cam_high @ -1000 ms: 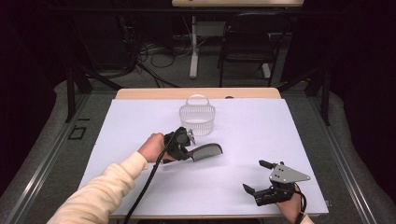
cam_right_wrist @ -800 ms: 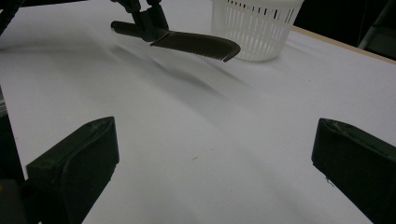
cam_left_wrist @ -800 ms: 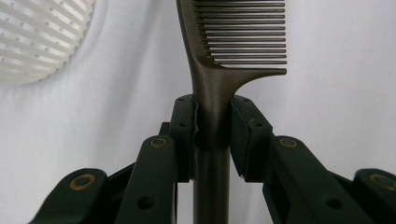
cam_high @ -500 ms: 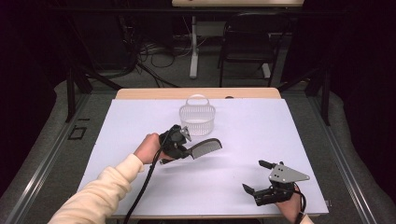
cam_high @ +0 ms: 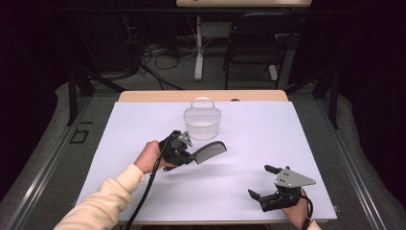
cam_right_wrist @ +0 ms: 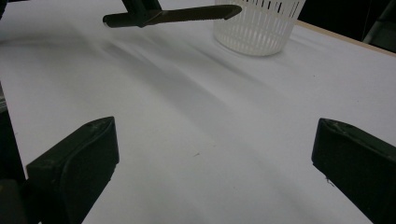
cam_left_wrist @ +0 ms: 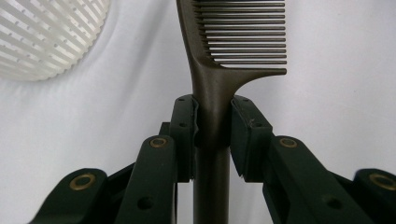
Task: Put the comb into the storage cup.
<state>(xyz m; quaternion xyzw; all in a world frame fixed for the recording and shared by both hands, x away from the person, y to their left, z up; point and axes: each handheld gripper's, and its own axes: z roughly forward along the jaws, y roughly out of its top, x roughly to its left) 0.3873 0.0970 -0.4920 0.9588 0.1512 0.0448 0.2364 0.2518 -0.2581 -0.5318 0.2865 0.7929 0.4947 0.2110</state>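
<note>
comb (cam_left_wrist: 219,70): far end of the toothed part cut off by the top edge of the left gripper view; handle's lower end hidden between the jaws
basket (cam_left_wrist: 49,35): mostly cut off at that view's top left corner
basket top: cut off in the right gripper view
right hand (cam_high: 298,218): mostly hidden under its gripper, cut off by the bottom edge of the high view

White-covered bench (cam_high: 143,120) under the left gripper (cam_high: 188,156); well beyond it, black chair (cam_high: 251,43) on grey floor (cam_high: 48,143); tangled cables (cam_high: 153,52) left of chair.
</note>
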